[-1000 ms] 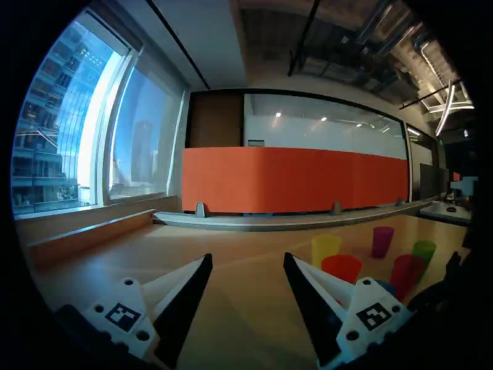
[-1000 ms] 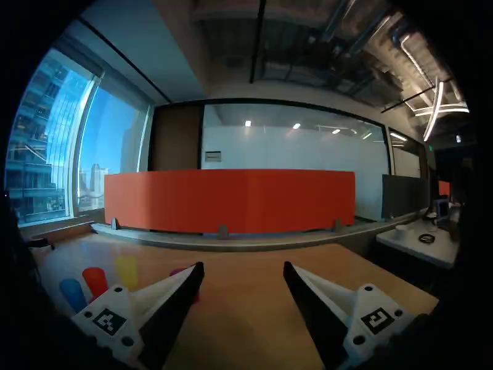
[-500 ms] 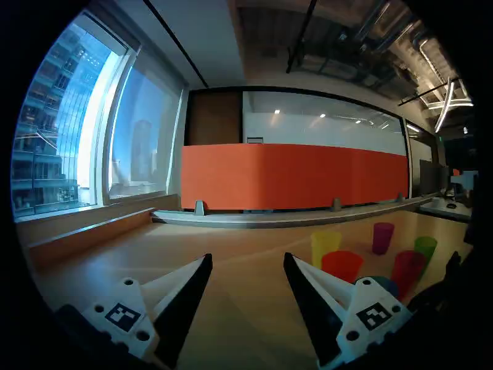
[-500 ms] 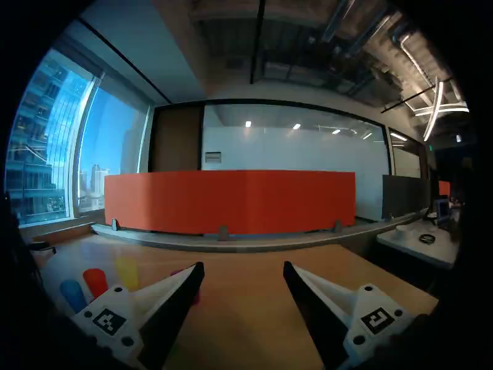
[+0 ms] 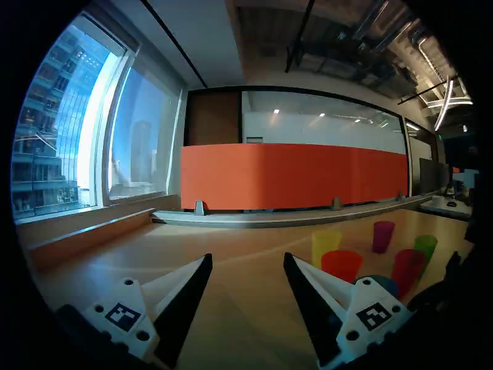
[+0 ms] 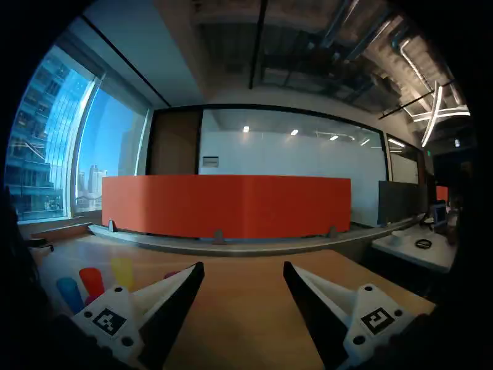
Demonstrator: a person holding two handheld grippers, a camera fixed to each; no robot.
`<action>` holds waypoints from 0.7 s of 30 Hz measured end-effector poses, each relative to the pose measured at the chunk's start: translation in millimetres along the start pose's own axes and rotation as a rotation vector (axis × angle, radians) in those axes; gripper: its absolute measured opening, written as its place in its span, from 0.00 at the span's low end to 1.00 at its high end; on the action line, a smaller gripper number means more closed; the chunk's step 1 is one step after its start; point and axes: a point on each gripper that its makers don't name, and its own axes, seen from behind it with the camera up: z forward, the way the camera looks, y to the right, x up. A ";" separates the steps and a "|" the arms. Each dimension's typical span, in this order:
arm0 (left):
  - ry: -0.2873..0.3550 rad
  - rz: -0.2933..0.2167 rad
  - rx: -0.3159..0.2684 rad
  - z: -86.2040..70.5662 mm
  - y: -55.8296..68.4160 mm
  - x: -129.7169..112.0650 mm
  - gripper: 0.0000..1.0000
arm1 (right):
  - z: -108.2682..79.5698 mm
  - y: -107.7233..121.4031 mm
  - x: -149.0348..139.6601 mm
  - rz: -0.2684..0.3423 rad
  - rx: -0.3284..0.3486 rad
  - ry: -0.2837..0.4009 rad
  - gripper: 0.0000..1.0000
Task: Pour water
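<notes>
As seen along the left gripper point(image 5: 246, 255): fingers spread wide, nothing between them, held low over the wooden table point(image 5: 185, 237).
- Far left: tall window point(image 5: 74, 135), city buildings beyond.
- Centre: orange partition point(image 5: 289, 176) along the table's far edge.
- Right of the gripper's right finger: cluster of plastic cups, all upright on the table, none touched by the gripper.
  - yellow cup point(image 5: 325, 244), leftmost.
  - orange-red cup point(image 5: 342, 265), just in front of the yellow.
  - blue cup point(image 5: 383, 283), nearest, partly hidden behind the finger.
  - purple cup point(image 5: 383, 235), farthest back.
  - pink-red cup point(image 5: 407, 270), beside the blue.
  - green cup point(image 5: 425, 246), rightmost.
- Contents of the cups: cannot tell.

As seen along the right gripper point(image 6: 242, 265): fingers likewise parted, gripping nothing, low over the same table.
- Far left: window again.
- Lower left, beyond the gripper's left finger: blue cup point(image 6: 69, 293), red cup point(image 6: 92, 282) and yellow cup point(image 6: 123, 271) in a row, then a purple rim partly hidden behind the finger. All well apart from the fingertips.
- Centre: orange partition, with bare tabletop ahead of the open jaws.
- Far right: second desk point(image 6: 407, 250), pale-topped, separate from the table, with small items on it too small to identify.
</notes>
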 end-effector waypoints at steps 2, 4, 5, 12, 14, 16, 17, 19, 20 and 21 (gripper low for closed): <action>0.000 0.000 0.000 0.1 -0.1 0.4 0.85 | 0.3 0.4 -1.9 -0.002 0.003 0.003 1.00; 0.000 0.000 0.000 0.2 0.0 0.3 0.85 | 1.4 0.7 -5.0 -0.001 0.004 0.003 1.00; 0.000 0.000 0.000 0.3 0.1 0.2 0.85 | 2.2 0.8 -7.0 -0.001 0.003 0.002 1.00; 0.000 0.001 0.000 0.7 0.1 0.1 0.85 | 10.9 -0.3 -20.8 0.015 0.009 0.010 1.00; 0.000 0.001 0.000 0.8 0.2 0.2 0.85 | 13.0 -1.8 -24.5 0.032 0.010 0.017 1.00; 0.000 0.001 0.000 0.8 0.2 0.2 0.85 | 14.3 -4.2 -28.2 0.048 0.016 0.024 0.99; 0.000 0.001 0.000 0.8 0.1 0.2 0.85 | 14.8 -5.8 -30.3 0.057 0.021 0.028 0.99; 0.000 0.001 0.000 0.9 -0.1 0.2 0.85 | 15.3 -8.7 -35.0 0.068 0.028 0.031 0.99; 0.000 0.001 0.000 0.9 -0.2 0.1 0.85 | 15.4 -10.2 -37.9 0.072 0.032 0.031 0.99; 0.000 0.001 0.000 0.9 -0.3 0.0 0.85 | 15.6 -11.6 -40.4 0.074 0.035 0.031 0.99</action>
